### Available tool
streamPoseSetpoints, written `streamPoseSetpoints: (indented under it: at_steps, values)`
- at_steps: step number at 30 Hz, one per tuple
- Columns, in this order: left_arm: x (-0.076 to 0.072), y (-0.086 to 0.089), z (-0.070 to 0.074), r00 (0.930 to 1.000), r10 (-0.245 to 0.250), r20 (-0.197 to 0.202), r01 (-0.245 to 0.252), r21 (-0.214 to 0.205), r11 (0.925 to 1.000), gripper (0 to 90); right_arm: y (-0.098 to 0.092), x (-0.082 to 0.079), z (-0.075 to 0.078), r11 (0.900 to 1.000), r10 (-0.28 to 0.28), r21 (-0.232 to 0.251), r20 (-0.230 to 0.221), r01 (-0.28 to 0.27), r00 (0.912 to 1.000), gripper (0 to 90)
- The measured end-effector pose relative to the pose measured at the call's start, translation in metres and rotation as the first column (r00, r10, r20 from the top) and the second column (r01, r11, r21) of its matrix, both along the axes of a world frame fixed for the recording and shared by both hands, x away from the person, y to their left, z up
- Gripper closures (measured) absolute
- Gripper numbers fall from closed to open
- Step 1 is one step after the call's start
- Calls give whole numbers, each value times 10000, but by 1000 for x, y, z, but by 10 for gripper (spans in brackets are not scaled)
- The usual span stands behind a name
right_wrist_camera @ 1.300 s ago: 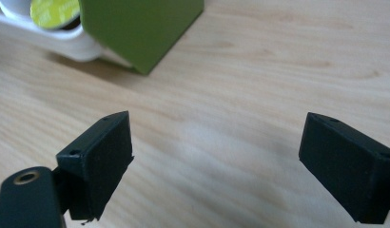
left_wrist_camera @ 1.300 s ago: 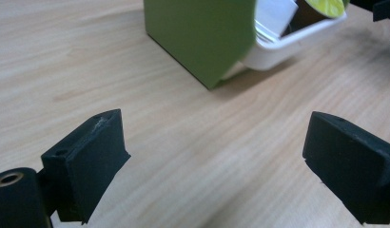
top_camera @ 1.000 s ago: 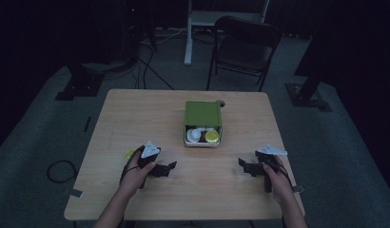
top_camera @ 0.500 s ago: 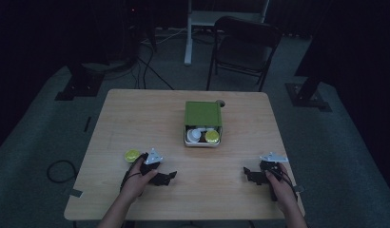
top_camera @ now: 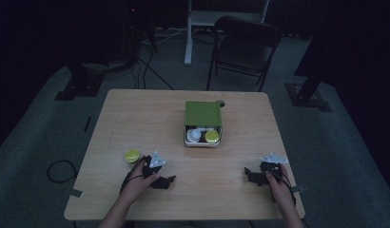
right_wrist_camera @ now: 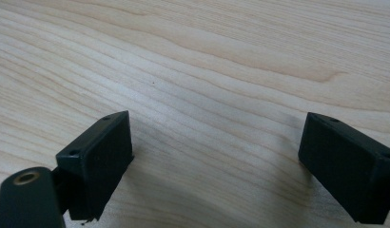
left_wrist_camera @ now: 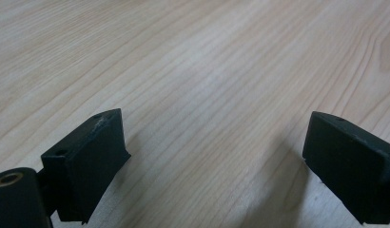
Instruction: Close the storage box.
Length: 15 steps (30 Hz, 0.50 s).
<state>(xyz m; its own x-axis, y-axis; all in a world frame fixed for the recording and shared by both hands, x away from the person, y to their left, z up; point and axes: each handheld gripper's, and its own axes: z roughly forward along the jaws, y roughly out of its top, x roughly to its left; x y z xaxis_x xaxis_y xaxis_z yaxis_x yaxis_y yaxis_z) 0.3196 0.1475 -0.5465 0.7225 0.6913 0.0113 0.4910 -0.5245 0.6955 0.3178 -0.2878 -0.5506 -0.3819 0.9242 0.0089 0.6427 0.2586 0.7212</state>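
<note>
The yellow lid (top_camera: 132,155) lies flat on the table (top_camera: 136,114), toward the near left corner, a little in from the left edge. Just to its right sits the left gripper (top_camera: 165,181), low over the wood with the person's left hand (top_camera: 138,183) around it; the lid and the gripper are close but not touching. In the left gripper view the gripper (left_wrist_camera: 214,161) has its two black jaws spread wide, with nothing between them but bare wood grain.

Near the middle of the table, closer to the far edge, stands a green box (top_camera: 203,122) with its open side facing the person. Inside it are a white piece (top_camera: 193,136) and a second yellow lid (top_camera: 212,137), side by side.

Toward the near right corner rests the right gripper (top_camera: 250,175), held by the right hand (top_camera: 278,184), well apart from the box. In the right gripper view its jaws (right_wrist_camera: 217,159) are likewise spread, empty, above plain table.
</note>
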Motion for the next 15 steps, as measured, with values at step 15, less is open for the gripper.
streamPoseSetpoints:
  at_steps: [15]
  values:
    - [-1, -1, 0, 9997, 235, -33, -235, 102, 9997, 49, 0, 0, 0, 10000, -16, 18, 2, 16, 10000, 104]
